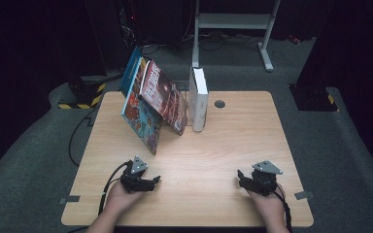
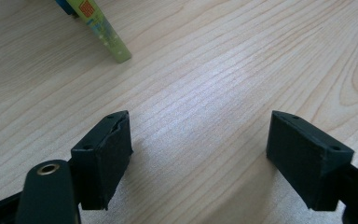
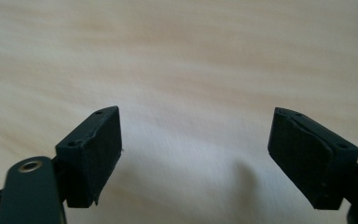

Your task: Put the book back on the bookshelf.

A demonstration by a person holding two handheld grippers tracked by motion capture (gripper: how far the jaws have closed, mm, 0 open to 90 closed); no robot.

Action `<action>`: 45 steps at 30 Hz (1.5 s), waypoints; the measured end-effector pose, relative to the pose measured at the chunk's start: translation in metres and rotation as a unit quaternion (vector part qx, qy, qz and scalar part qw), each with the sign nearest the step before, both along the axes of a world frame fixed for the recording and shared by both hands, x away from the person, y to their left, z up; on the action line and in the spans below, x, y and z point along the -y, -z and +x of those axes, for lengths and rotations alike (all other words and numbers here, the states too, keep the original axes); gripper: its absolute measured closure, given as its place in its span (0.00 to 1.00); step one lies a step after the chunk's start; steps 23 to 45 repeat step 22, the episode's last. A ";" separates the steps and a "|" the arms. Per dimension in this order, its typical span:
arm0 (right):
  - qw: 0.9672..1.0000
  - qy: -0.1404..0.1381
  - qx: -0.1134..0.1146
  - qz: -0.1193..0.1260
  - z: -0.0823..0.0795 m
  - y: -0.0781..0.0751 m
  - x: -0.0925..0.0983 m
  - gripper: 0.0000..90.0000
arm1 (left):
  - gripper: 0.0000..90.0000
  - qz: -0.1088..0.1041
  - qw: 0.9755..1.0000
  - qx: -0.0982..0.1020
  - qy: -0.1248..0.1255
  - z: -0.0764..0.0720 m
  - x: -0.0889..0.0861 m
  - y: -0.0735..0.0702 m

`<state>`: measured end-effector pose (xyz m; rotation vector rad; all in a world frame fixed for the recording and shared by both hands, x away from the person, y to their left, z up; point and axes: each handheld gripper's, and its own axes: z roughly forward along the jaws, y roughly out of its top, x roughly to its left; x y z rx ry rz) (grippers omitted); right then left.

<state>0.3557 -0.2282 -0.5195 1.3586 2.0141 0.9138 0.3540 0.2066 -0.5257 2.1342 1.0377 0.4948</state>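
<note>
Presently I hold both tongs wide and empty at the near edge: left tongs [image 1: 156, 180], right tongs [image 1: 239, 180]. Leaning books [image 1: 151, 103] stand far-left, nearer my left hand [image 1: 119, 197].

Wooden table [image 1: 233, 145]; leaning books [image 1: 150, 104], upright white book [image 1: 199, 99]

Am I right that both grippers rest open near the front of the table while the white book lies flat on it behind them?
Not quite: the white book stands upright on the table, as the high view shows. The rest holds: the left gripper and right gripper sit open near the front edge.
</note>
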 end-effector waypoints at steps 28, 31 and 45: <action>0.998 0.018 -0.060 0.003 -0.003 0.005 0.006 0.14 | 0.20 -0.012 1.000 -0.003 -0.019 0.000 0.000 0.003; 0.998 0.018 -0.060 0.003 -0.003 0.005 0.006 0.14 | 0.20 -0.012 1.000 -0.003 -0.019 0.000 0.000 0.003; 0.998 0.018 -0.060 0.003 -0.003 0.005 0.006 0.14 | 0.20 -0.012 1.000 -0.003 -0.019 0.000 0.000 0.003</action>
